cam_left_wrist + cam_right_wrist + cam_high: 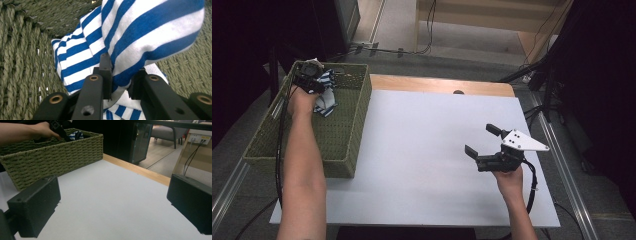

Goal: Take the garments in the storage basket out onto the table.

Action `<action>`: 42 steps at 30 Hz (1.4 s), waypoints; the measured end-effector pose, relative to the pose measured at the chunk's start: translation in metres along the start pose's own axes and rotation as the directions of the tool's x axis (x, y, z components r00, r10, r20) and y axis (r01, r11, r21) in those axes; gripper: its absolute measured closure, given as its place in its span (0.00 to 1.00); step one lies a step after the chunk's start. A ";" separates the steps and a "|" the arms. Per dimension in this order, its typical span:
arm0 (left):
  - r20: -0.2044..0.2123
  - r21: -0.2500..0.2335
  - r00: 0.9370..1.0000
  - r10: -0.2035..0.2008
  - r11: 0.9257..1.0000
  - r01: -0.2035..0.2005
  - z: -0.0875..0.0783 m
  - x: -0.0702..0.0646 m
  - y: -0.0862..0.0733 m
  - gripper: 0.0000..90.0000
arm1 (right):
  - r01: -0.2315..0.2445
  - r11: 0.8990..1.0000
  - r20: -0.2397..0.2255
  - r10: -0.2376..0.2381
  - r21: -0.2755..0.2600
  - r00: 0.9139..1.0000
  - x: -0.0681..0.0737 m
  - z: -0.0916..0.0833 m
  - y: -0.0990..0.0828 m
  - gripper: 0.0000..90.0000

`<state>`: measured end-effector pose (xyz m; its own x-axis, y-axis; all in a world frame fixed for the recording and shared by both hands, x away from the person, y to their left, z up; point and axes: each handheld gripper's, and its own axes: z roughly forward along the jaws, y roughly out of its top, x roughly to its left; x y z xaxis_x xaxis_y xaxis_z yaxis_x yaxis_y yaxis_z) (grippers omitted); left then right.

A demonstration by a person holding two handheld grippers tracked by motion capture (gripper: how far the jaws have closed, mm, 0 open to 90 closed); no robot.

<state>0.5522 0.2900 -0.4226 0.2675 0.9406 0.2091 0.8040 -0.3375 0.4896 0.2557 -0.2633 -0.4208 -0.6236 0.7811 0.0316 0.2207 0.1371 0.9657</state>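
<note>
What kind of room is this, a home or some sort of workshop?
Probably a lab or studio: a white-topped table, hand-held grippers trailing cables, and more cables running across the floor. A woven basket holds a striped cloth.

Three cameras: one fixed overhead, one riding on each gripper.

The high view looks forward and down on the white tabletop (422,150); the left gripper view sits close inside the olive-green woven basket (22,62), blue-and-white striped cloth (140,37) between its jaws; the right gripper view looks low across the table, sharing that basket beyond its left jaw.
</note>
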 end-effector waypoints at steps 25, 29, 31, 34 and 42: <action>0.088 -0.074 0.992 0.087 0.994 -0.080 -0.016 0.009 -0.012 0.90 | 0.000 1.000 0.011 0.001 -0.014 1.000 -0.001 -0.001 0.000 0.00; 0.104 -0.099 0.985 0.134 0.987 -0.124 -0.022 0.008 -0.014 0.90 | 0.000 1.000 0.009 0.000 -0.015 1.000 -0.002 -0.001 0.000 0.00; 0.121 -0.122 0.981 0.149 0.983 -0.134 -0.025 0.009 -0.016 0.90 | -0.003 1.000 0.010 0.003 -0.016 1.000 -0.002 -0.001 0.000 0.00; 0.140 -0.142 0.977 0.160 0.980 -0.140 -0.028 0.009 -0.017 0.90 | -0.005 1.000 0.013 0.006 -0.017 1.000 -0.002 -0.002 0.000 0.00; 0.191 -0.186 0.955 0.225 0.964 -0.190 -0.041 0.008 -0.018 0.90 | -0.007 1.000 0.013 0.007 -0.027 1.000 -0.004 -0.004 0.000 0.00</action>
<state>0.5183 0.3018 -0.3949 0.5385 0.8295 0.1481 0.6255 -0.5113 0.5894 0.2557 -0.2688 -0.4197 -0.6122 0.7899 0.0353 0.2049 0.1153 0.9720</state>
